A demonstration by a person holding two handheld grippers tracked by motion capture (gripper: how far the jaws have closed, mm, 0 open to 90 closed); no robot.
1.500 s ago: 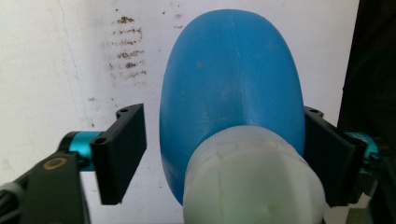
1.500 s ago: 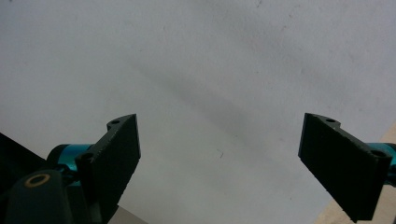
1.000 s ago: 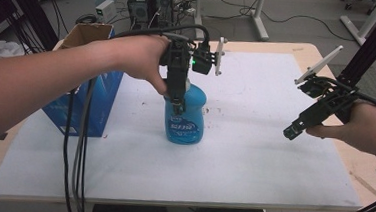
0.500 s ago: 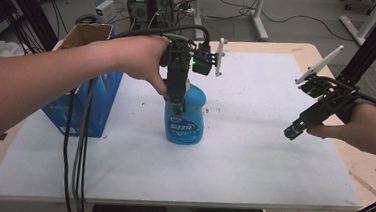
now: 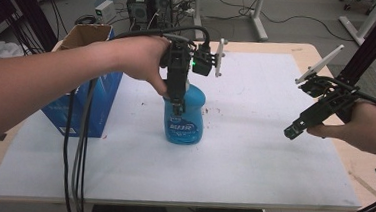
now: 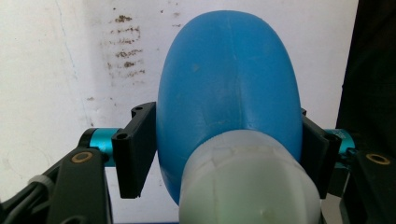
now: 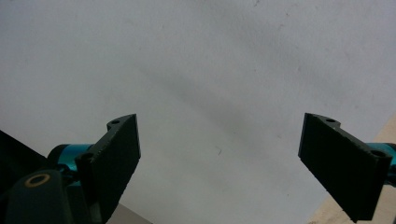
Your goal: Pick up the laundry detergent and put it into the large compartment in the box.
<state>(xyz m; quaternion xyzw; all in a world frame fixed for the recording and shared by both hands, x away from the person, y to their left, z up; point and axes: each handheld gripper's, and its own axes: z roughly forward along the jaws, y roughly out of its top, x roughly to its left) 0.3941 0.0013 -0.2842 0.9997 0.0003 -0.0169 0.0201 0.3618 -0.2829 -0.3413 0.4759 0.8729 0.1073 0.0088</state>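
Item one, far left: blue cardboard box, open-topped, standing on the desk. Item two, centre: blue bottle, upright on the white sheet, just right of the box. My left gripper comes down over its top; my fingers have just been closing and now press its blue shoulders on both sides. Item three, right: my right gripper, fingers spread wide, holding nothing, well apart from the bottle.
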